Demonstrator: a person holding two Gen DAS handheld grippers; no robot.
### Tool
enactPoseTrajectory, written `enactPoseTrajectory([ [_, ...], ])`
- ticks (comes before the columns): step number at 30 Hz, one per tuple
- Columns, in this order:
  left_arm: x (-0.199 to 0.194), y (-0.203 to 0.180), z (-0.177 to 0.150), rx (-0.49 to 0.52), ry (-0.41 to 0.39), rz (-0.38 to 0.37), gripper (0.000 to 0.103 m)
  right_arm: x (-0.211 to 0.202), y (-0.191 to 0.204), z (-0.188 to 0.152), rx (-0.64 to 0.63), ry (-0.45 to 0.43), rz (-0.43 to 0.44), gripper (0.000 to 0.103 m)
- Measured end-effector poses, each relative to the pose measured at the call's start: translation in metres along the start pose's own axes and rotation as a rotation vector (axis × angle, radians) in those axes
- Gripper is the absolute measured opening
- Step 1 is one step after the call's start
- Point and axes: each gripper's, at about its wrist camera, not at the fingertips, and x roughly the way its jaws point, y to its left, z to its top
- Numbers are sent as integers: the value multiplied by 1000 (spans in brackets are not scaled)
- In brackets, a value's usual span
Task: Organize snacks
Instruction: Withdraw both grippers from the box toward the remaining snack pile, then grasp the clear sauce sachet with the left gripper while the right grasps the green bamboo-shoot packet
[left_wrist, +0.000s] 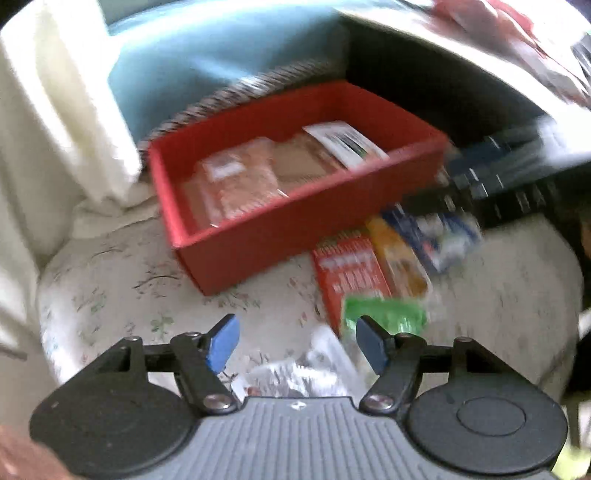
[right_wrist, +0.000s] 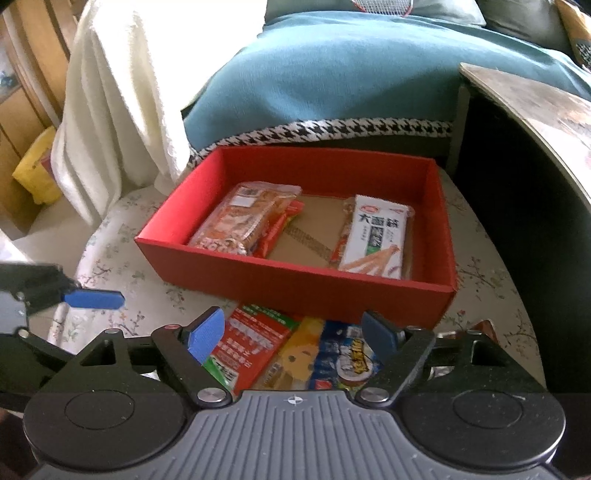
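Both the left gripper (left_wrist: 297, 343) and right gripper (right_wrist: 293, 338) gape wide, empty. Loose packets (right_wrist: 258, 339) lie at the bench's near edge, before the box (right_wrist: 295, 284) — pinch one packet's edge, lift clear over the wall.

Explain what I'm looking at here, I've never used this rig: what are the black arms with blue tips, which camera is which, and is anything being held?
No robot: a person holds one two-finger gripper in each hand, each with a fisheye camera looking along its fingers. The blurred picture is from the left gripper, the sharp one from the right gripper. Both are open and hold nothing. On the floral surface stands a red box containing an orange snack bag and a white snack pack. In front of it lie a red packet, a yellow packet and a blue packet, not yet boxed.
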Motion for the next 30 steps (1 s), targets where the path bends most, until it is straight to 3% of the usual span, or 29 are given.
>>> enactPoseTrajectory([
  [7,30,4,-22,211,52,-101,63,22,-1,-4,5,64,-22,86],
  [11,29,13,-19,272,79,-192,63,36,11,-7,-26,110,-10,86],
  [19,30,10,-25,405,160,-297,67,48,22,-11,-35,162,17,87],
  [26,34,12,-19,492,224,-279,70,52,17,-14,-18,184,26,87],
  [30,45,7,-14,501,232,-332,75,54,19,-15,-23,196,26,87],
])
